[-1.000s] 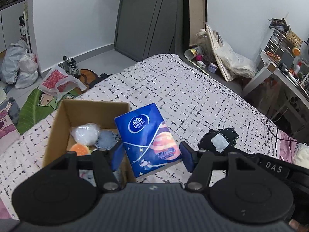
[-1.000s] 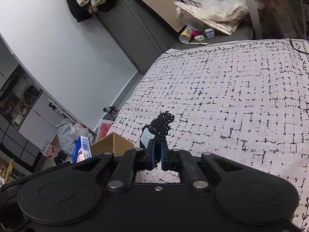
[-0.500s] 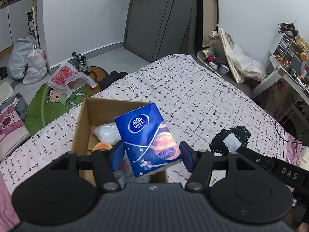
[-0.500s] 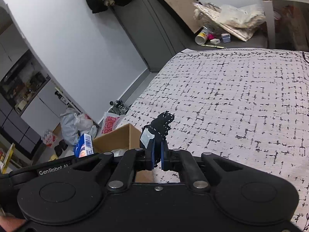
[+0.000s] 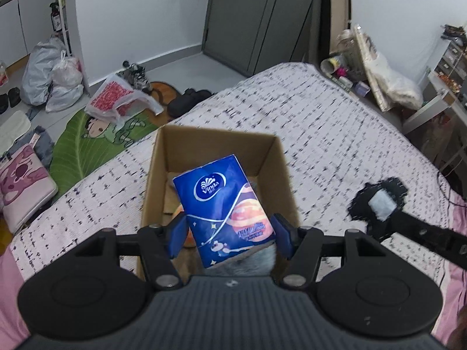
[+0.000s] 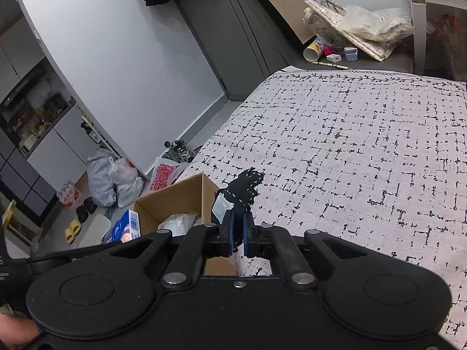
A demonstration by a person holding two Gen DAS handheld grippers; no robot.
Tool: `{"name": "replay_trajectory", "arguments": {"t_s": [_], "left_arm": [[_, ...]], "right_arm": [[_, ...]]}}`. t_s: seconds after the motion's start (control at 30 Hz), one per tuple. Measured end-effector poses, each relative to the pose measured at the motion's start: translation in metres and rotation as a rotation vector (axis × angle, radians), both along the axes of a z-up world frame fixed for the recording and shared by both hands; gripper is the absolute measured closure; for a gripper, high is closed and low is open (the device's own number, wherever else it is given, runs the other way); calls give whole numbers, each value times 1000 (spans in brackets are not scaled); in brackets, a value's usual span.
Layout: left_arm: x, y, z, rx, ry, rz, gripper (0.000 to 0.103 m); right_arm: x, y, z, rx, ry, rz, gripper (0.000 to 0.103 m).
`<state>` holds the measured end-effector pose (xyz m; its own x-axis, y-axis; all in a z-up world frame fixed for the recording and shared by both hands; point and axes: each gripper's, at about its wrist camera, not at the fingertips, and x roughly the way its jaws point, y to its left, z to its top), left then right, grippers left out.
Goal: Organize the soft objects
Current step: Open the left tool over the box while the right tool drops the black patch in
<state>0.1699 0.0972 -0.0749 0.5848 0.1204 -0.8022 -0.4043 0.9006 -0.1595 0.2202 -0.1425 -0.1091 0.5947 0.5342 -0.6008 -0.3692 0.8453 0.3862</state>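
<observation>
Left gripper (image 5: pixel 229 234): angled steeply downward, blue pads clamped on either side of a tissue pack (image 5: pixel 224 207).
Right gripper (image 6: pixel 238 234): tilted down, jaws pinched tight on a black fabric piece (image 6: pixel 243 189), reaching in at the far right of the left wrist view.
Hand (image 6: pixel 14 331): partly visible at the near left edge.

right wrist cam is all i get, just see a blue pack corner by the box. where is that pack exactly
Observer: The left gripper is shut on the tissue pack, holding it over the open box.
Operator: anything in the box already
Observer: Yes. An orange item and something grey and fuzzy show under the pack.
Operator: what am i holding on the right, looks like a black blob
Observer: From the left wrist view, the right gripper pinches a black lacy cloth with a white tag, beside the box over the bed.
</observation>
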Motion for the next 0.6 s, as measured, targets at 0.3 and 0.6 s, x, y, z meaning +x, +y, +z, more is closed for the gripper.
{"name": "replay_trajectory", "arguments": {"t_s": [0.3, 0.6], "left_arm": [[2, 15, -15, -32, 52, 15, 40], [3, 31, -16, -59, 43, 32, 38]], "right_arm": [[-1, 10, -4, -3, 4, 27, 97], [-5, 40, -8, -14, -4, 99, 97]]}}
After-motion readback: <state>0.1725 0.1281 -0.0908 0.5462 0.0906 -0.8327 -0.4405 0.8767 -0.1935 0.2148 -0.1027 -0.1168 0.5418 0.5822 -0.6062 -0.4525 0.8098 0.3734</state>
